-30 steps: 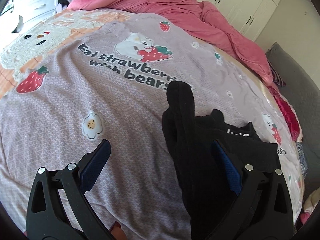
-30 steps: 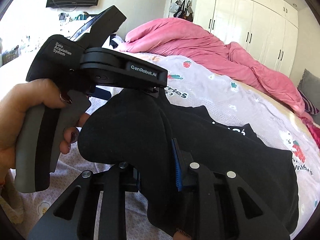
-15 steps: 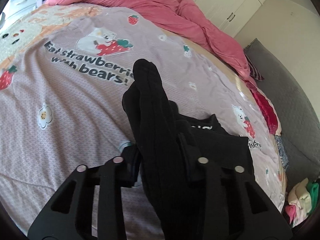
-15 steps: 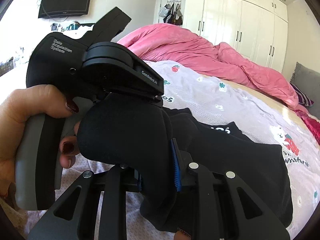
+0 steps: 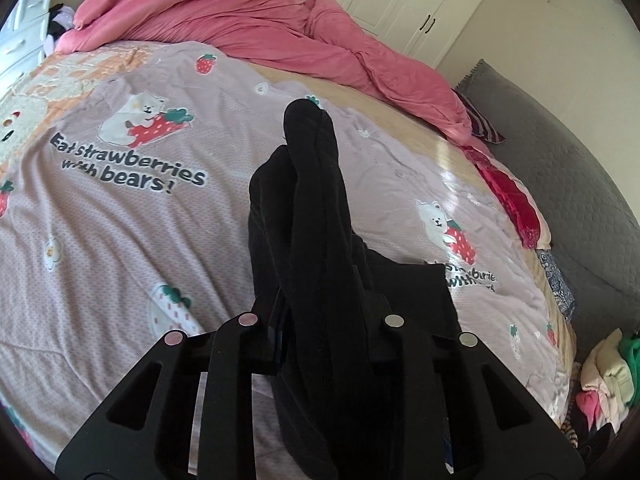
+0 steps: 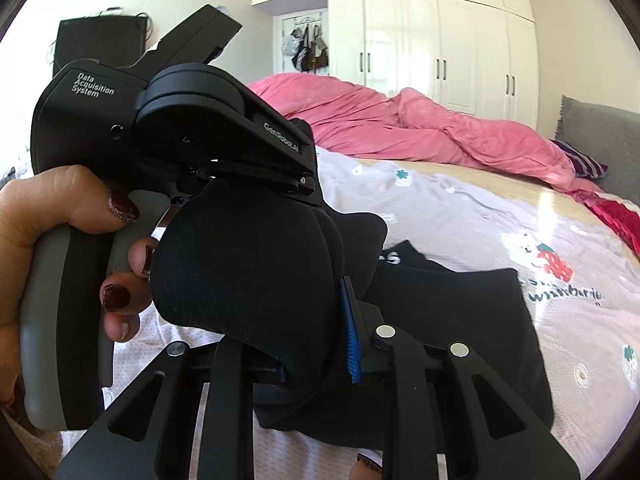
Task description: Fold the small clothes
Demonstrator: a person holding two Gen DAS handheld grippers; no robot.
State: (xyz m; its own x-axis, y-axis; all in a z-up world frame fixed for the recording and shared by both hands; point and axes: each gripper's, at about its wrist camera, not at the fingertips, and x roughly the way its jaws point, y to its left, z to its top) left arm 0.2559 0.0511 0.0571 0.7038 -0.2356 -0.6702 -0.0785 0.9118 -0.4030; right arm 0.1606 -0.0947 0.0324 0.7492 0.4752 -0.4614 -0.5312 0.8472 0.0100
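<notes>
A black garment [image 5: 316, 208] is lifted in a bunched fold off the bed. In the left wrist view my left gripper [image 5: 320, 320] has the fold between its jaws, which are closing on it, pads pressing the cloth. In the right wrist view my right gripper [image 6: 316, 344] is shut on a neighbouring bunch of the same black garment [image 6: 248, 264], with one blue pad [image 6: 350, 344] showing. The left gripper's body [image 6: 160, 132] and the hand [image 6: 60, 220] holding it sit just beyond that bunch. The rest of the garment [image 6: 460, 312] lies flat on the sheet.
The bed sheet [image 5: 120, 240] is lilac with bears and strawberries. A pink duvet [image 5: 260, 28] is heaped along the far side. A red cloth [image 5: 512, 200] and a grey padded headboard [image 5: 568, 168] are at the right. Loose clothes [image 5: 608, 368] pile beside the bed. White wardrobes [image 6: 440, 40] stand behind.
My left gripper was open beside the black fold and has closed on it. Both grippers have risen and shifted, lifting the bunched cloth higher off the bed.
</notes>
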